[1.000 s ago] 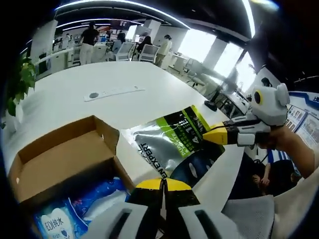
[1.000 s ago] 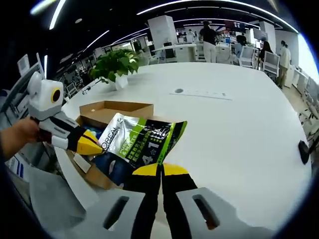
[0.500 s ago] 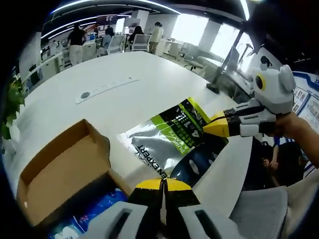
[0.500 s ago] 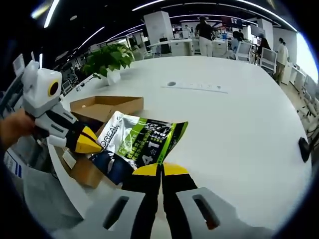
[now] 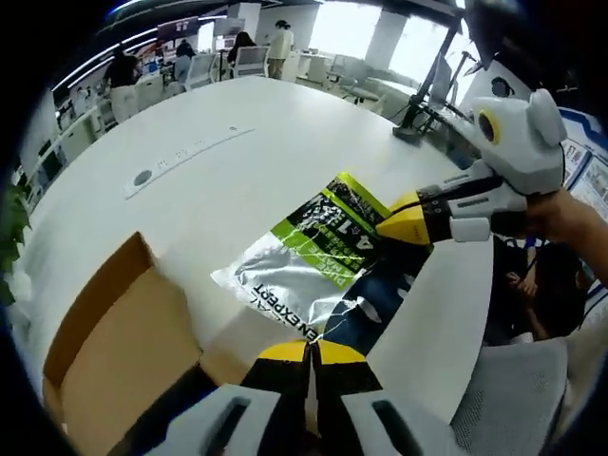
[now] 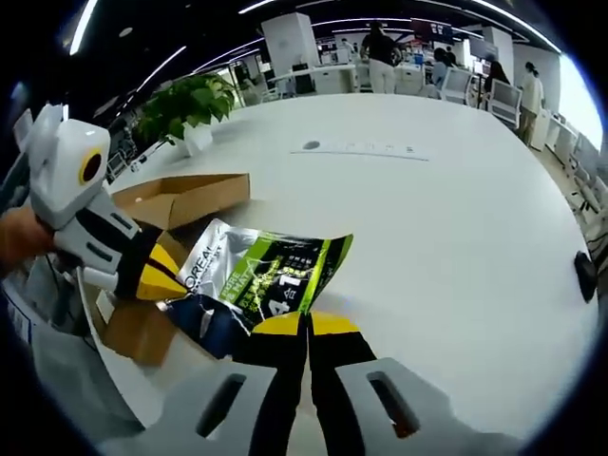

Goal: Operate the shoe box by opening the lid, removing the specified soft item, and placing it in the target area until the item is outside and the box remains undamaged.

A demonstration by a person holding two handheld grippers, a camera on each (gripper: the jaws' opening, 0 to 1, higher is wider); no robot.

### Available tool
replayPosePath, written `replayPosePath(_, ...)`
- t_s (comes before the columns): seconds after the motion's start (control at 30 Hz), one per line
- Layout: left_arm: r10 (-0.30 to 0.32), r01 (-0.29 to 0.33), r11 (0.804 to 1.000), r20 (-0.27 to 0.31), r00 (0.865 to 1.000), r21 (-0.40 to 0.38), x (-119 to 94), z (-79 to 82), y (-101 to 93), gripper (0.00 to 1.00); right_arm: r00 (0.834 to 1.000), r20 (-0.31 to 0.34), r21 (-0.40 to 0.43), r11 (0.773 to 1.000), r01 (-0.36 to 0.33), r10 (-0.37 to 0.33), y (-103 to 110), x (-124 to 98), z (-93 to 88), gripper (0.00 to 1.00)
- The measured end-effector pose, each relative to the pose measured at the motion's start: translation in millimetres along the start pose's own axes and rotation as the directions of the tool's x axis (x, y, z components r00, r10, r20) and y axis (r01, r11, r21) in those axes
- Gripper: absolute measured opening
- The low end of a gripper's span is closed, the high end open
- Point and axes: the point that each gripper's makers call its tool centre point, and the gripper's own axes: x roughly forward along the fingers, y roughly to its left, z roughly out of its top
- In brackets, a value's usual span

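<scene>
above the white surface (image 5: 237,180), both tongs, left (image 5: 311,353) and right (image 6: 306,325), pinch closed on opposite edges of a limp, glossy green-and-silver pouch (image 5: 318,256), likely light and slippery.

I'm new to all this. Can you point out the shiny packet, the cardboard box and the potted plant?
Shiny packet (image 6: 269,277): right gripper view, on its green printed panel.
Cardboard box (image 6: 195,193): right gripper view, on the raised flap's brown face.
Potted plant (image 6: 185,102): right gripper view, on its green leaves.

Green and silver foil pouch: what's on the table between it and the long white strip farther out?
Nothing; in the right gripper view, bare white table separates the green and silver foil pouch from the long white strip.
</scene>
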Motion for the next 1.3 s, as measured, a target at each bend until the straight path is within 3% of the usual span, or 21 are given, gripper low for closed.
replayPosePath(0.27, 0.027, -0.019, 0.993, -0.073, 0.997, 0.118, 12.4, -4.7, 4.1, 0.01, 1.0, -0.028, -0.014, 1.0, 0.008, -0.008, -3.4, 16.3, -5.8, 0.0)
replayPosePath(0.53, 0.046, -0.026, 0.985, -0.114, 0.992, 0.17, 16.1, -2.6, 10.4, 0.01, 0.997, -0.071, -0.04, 0.999, 0.005, -0.007, -7.3, 30.3, -14.9, 0.0)
replayPosePath(0.77, 0.113, -0.048, 0.941, -0.175, 0.978, 0.336, 19.6, -6.0, 12.9, 0.01, 0.996, -0.086, -0.043, 0.999, 0.006, -0.01, -5.1, 37.0, -18.8, 0.0)
replayPosePath(1.13, 0.128, -0.035, 0.904, -0.191, 0.973, 0.427, 33.2, -9.0, 7.1, 0.02, 0.996, -0.088, -0.02, 0.999, 0.03, -0.031, -14.6, 39.1, -24.9, 0.0)
replayPosePath(1.3, 0.149, -0.029, 0.854, -0.192, 0.97, 0.519, 35.8, -13.0, 9.8, 0.02, 0.995, -0.098, -0.017, 1.0, 0.025, -0.027, -13.0, 43.5, -31.4, 0.0)
